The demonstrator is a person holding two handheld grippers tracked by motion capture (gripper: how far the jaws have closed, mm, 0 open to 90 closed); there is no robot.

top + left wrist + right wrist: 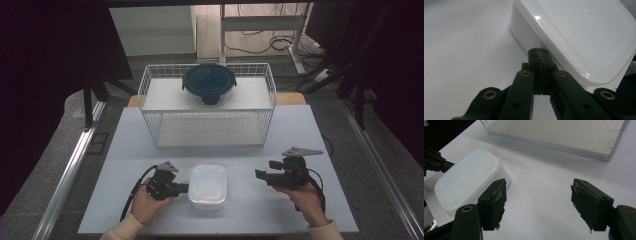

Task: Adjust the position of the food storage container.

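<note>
A white lidded rectangular box lies on the table's near middle. My left gripper is at its left side, jaws shut with nothing between them. In the left gripper view the closed tips touch or almost touch the box just under its lid rim. My right gripper is held to the right of the box, a gap away, with its jaws wide open. In the right gripper view the two pads stand far apart over bare table, the box to their left.
A white wire rack with two shelves stands at the back of the white table. A round glass bowl with a dark blue lid sits on its top shelf. The lower shelf board is bare.
</note>
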